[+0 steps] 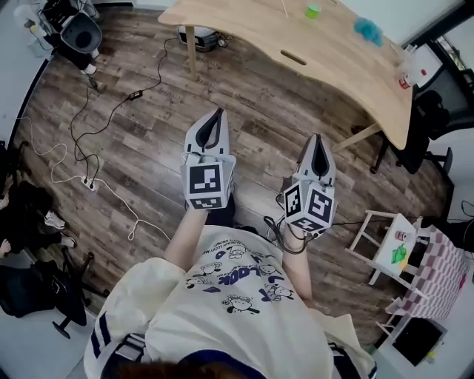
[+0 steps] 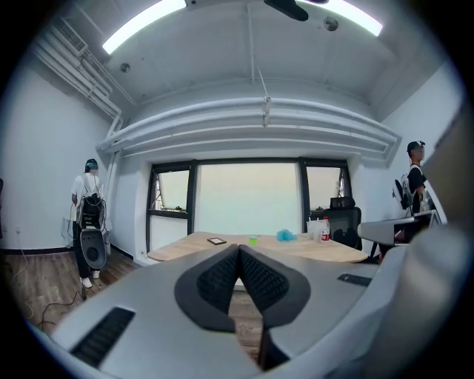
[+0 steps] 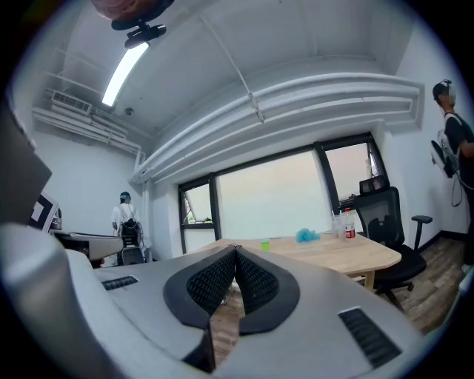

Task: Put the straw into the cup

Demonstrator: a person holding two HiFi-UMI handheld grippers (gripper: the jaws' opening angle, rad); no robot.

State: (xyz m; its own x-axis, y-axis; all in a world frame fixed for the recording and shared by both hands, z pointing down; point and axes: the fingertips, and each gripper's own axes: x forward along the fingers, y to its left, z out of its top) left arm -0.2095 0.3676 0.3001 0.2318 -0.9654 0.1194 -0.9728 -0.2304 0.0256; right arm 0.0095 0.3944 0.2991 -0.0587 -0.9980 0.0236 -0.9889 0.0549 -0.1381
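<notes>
Both grippers are held over the wooden floor, well short of the table (image 1: 333, 59). My left gripper (image 1: 217, 113) is shut and holds nothing, and the left gripper view shows its pads pressed together (image 2: 238, 249). My right gripper (image 1: 317, 138) is shut and empty too (image 3: 235, 249). On the table stand a small green cup (image 1: 312, 10) (image 2: 252, 240) (image 3: 264, 244) and a clear cup (image 2: 314, 226) (image 3: 337, 223) beside a bottle (image 1: 406, 74) (image 3: 347, 223). A thin pale stick (image 1: 284, 7), possibly the straw, lies near the table's far edge.
A blue fluffy thing (image 1: 368, 31) and a flat dark item (image 1: 293, 57) also lie on the table. Office chairs (image 1: 426, 126) stand at its right end. Cables (image 1: 89, 148) trail over the floor at the left. A person (image 2: 90, 211) stands far left, another (image 2: 415, 174) at right.
</notes>
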